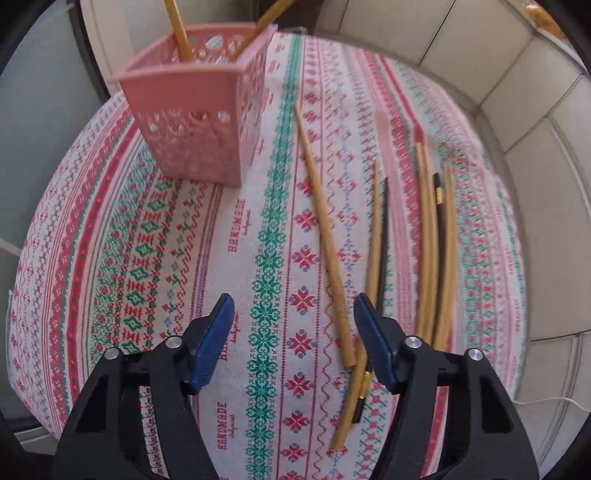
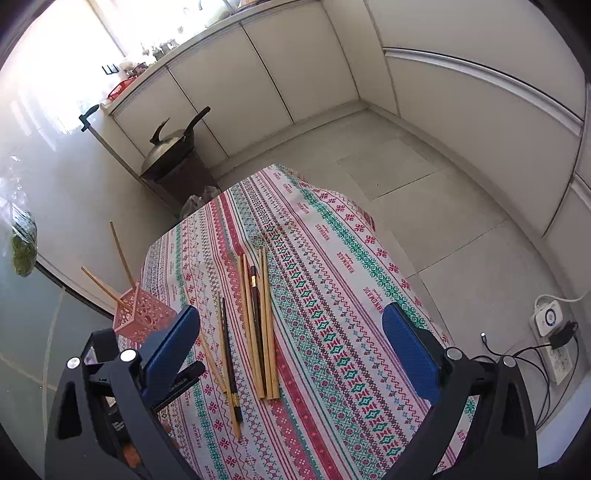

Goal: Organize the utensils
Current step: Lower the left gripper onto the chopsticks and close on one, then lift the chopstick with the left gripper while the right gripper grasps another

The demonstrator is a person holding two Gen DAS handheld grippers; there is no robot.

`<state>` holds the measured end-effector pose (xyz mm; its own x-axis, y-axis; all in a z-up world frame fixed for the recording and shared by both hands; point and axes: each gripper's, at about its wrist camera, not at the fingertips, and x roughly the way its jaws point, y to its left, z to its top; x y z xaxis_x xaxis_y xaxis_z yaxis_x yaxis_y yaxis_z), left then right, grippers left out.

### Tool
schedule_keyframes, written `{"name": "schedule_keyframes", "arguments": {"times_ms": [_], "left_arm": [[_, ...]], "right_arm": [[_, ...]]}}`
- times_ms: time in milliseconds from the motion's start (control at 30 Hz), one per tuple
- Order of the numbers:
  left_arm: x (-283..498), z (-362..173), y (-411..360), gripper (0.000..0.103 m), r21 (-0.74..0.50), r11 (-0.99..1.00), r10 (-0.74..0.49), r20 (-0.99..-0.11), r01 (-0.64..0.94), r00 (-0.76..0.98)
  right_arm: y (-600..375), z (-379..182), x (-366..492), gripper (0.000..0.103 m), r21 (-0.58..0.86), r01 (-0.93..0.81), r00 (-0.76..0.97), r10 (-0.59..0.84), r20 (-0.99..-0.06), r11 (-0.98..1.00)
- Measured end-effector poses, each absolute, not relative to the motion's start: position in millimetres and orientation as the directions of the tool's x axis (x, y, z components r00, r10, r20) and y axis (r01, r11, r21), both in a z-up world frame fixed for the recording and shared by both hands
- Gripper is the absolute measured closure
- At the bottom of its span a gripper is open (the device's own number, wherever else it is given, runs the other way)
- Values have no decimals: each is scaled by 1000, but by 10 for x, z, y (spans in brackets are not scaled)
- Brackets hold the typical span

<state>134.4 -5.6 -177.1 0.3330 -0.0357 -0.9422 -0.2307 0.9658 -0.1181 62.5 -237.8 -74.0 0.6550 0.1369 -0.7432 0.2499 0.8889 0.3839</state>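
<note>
The left gripper [image 1: 293, 306] stands partly open over one bamboo chopstick [image 1: 325, 236], pads not touching it. The right gripper [image 2: 291, 325] is wide open and empty (other chopsticks [image 2: 258, 325] lie on the tablecloth [image 2: 332, 295]). The pink basket [image 1: 199, 122] holds two.

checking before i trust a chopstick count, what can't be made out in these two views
- Pink basket, left wrist view: the tops of its two chopsticks are cut off by the top edge.
- Same basket, right wrist view: the right claw finger covers one corner.
- Right bundle, left wrist view: motion blur, the sticks overlap, count unclear.
- Lone chopstick: whether the left claw touches it.
</note>
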Motion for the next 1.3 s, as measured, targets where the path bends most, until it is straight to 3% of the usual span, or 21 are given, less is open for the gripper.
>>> {"name": "schedule_keyframes", "arguments": {"times_ms": [100,533,667,700,767,900,1167,1300], "left_arm": [[1394,-1875,-39,49,-99,966,-21,-951,-241,307],[1380,-1764,-171,50,-110,977,-46,-947,-185,318],[1322,-1854,-362,78,-8,995,28,-938,-103,345],[1297,-1843,-381,91,-16,996,15,-937,-85,349],[1241,-1827,-386,96,-28,998,-7,-941,-58,339],[982,-1641,-237,96,-56,998,-52,-934,-1,355],[255,-506,80,97,-89,989,-144,-753,117,642],[229,-191,46,97,-88,985,-171,-659,150,732]], "right_arm": [[-2434,-794,654,7,404,268,640,152,-753,875],[-2460,-846,679,7,398,285,620,149,-770,872],[-2468,-869,683,7,390,293,615,141,-776,873],[-2479,-874,688,7,387,298,615,135,-777,873],[-2507,-901,703,7,384,312,611,126,-782,869],[-2542,-1036,863,7,377,347,565,129,-815,859],[-2451,-1370,1422,7,426,401,475,214,-854,811],[-2313,-1549,1768,7,421,402,430,239,-871,813]]}}
